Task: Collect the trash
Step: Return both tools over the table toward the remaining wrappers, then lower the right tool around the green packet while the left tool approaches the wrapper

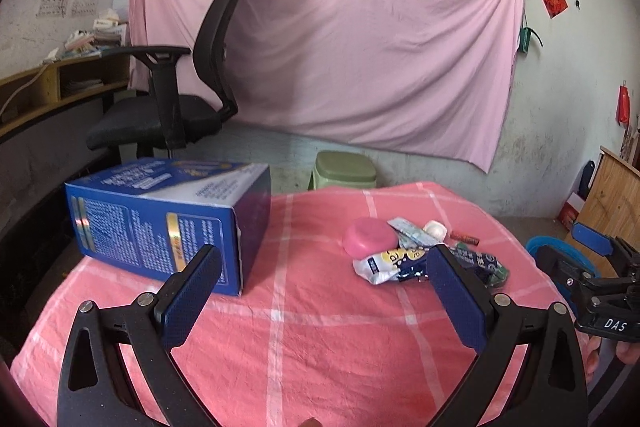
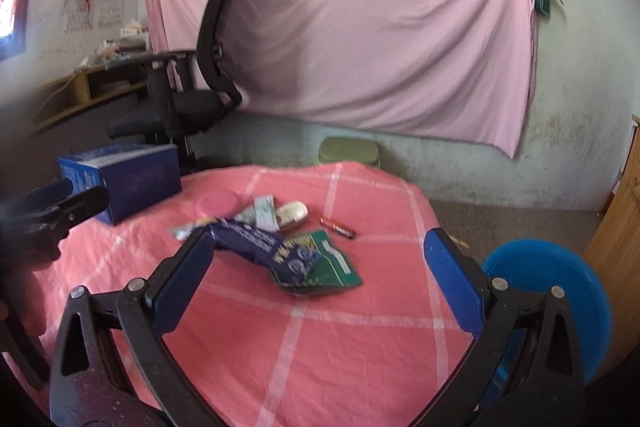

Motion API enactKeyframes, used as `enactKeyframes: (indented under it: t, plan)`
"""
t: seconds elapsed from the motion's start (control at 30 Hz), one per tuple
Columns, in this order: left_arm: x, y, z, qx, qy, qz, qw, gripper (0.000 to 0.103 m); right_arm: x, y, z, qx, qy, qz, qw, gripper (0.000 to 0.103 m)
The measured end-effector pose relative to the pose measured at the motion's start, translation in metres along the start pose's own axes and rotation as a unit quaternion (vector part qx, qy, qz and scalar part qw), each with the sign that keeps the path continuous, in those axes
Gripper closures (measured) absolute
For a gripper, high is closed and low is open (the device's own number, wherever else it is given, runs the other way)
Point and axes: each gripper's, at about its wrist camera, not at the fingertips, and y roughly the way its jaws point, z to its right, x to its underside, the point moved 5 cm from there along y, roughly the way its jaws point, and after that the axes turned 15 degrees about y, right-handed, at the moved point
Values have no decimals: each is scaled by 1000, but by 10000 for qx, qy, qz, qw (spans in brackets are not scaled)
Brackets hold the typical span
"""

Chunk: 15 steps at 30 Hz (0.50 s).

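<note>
My right gripper (image 2: 320,263) is wide open and empty, hovering over the tabletop's (image 2: 320,327) near edge; my left gripper (image 1: 324,279) likewise. Step: approach, nothing grasped yet. Nearest trash, the dark blue wrapper (image 2: 260,241), lies mid-tabletop, long axis running far-left to near-right. Next: descend and straddle it crosswise.

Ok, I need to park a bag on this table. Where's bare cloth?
Bare: the near tablecloth in front of the wrappers, and between the blue box and pink lid. Crowded: the trash cluster mid-table.
</note>
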Motion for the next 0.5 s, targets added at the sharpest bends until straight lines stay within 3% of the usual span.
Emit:
enactKeyframes:
  t: [0.2,0.4,0.5]
  plan:
    - [1,23,5,256,-7,-367,9990,6,4,19,12,135,77,-506,9986,0]
    - [6,53,14,666,11,-833,9943,31,13,41,20,172,148,-1076,9939,0]
    - [8,63,20,826,120,-1004,9914,32,19,50,19,80,118,-1380,9903,0]
